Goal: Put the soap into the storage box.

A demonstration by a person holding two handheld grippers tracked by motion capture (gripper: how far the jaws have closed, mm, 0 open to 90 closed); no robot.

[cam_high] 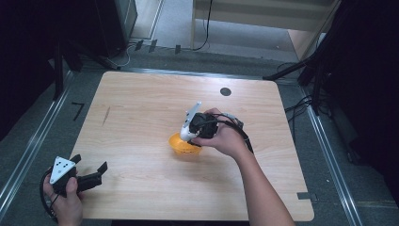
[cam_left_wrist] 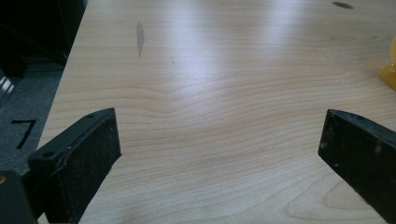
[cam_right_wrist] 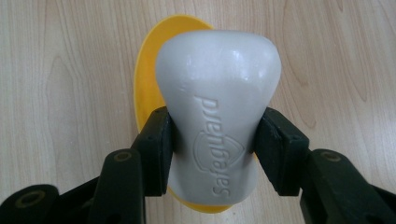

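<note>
Right gripper (cam_right_wrist: 215, 140): its jaws are clamping the narrow waist of a grey soap bar (cam_right_wrist: 217, 112) embossed "Safeguard", holding it over a yellow dish (cam_right_wrist: 144, 84).
Yellow dish: sitting near the middle of the table (cam_high: 141, 108), mostly covered by the soap and the right hand (cam_high: 221, 136) in the high view.
Left gripper (cam_left_wrist: 219, 140): jaws standing wide apart with bare wood between them, lying by the table's near left corner.
Open room: the table's left half and far side are lying bare.
Hard to tell: whether the soap is touching the dish; the dish is cut off at the right edge of the left gripper view.
</note>
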